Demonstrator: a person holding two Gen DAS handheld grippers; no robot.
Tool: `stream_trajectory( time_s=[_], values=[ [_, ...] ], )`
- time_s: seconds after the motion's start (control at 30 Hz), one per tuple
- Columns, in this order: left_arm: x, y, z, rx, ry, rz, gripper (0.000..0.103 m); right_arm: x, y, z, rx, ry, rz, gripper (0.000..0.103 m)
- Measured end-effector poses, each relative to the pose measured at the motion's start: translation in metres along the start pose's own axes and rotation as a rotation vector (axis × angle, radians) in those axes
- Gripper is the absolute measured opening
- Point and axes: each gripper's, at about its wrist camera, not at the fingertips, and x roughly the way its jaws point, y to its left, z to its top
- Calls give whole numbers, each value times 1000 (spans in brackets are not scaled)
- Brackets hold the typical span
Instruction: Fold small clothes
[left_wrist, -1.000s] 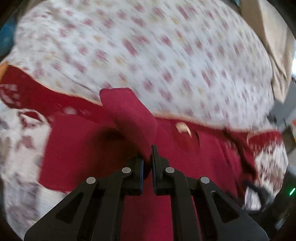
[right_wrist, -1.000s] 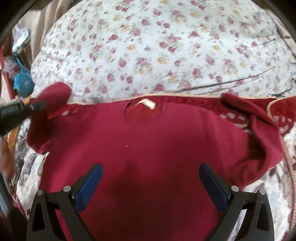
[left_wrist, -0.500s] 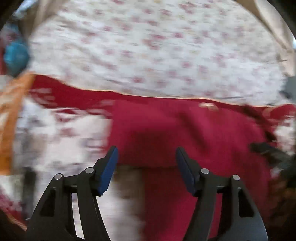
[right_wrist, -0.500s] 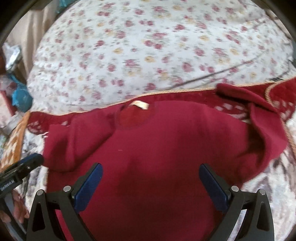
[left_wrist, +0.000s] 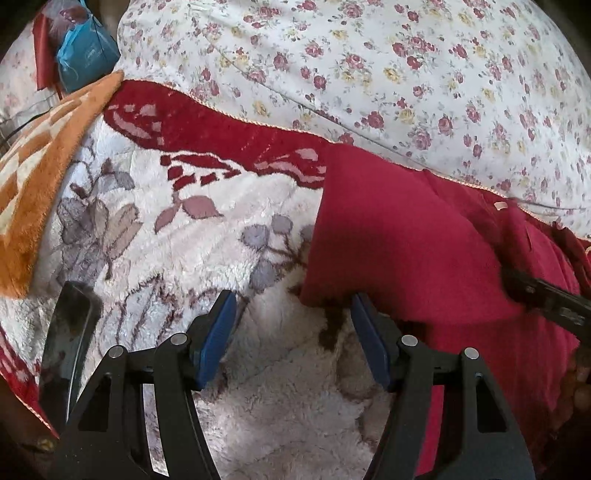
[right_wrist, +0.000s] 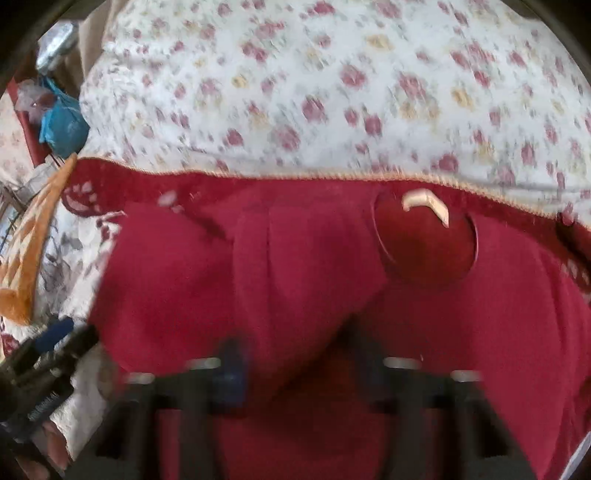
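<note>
Floral bedding (left_wrist: 406, 74) fills the far side; fleece blanket (left_wrist: 184, 240) nearer. Red sweater (left_wrist: 406, 251) lies on it, sleeve folded in. Left tool (left_wrist: 291, 336) gapes, released, at its near-left corner. Right tool (right_wrist: 295, 365), blurred, has just been narrowing around a fold — clamped? Cannot tell.

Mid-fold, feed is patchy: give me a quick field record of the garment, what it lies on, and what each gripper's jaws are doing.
garment: dark red knit sweater, near sleeve folded over the body
neck label: cream tag at the collar
surface: fluffy white floral blanket
behind: rose-print white cushion
left gripper: jaws open, nothing gripped, at the sweater's edge
right gripper: blurred, jaws just closing around a raised fold of sweater; grip unclear
</note>
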Motion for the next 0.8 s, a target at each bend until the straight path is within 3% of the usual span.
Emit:
stream_trajectory(
  time_s=[0.23, 0.27, 0.33, 0.47, 0.5, 0.53, 0.63, 0.8],
  values=[
    [-1, -6, 2, 9, -9, 18, 65, -33, -70, -34, 166, -55, 46, 43],
    [-2, -6, 1, 11, -12, 19, 65, -29, -77, -33, 198, -56, 91, 46],
    [-3, -3, 0, 0, -16, 18, 65, -28, -81, -31, 239, -76, 133, 53],
    [-4, 5, 1, -41, -21, 11, 65, -22, -85, -25, 264, -109, 153, 51],
    [-5, 6, 1, -46, -23, 10, 65, -22, -88, -25, 267, -117, 152, 40],
    [-5, 6, 1, -47, -24, 11, 65, -22, -90, -23, 265, -119, 134, 21],
    [-5, 4, 0, -33, -25, 15, 65, -28, -94, -18, 254, -118, 137, 12],
    [-4, 3, -1, -26, -24, 22, 65, -95, -111, -13, 212, -276, 62, 11]
  ],
)
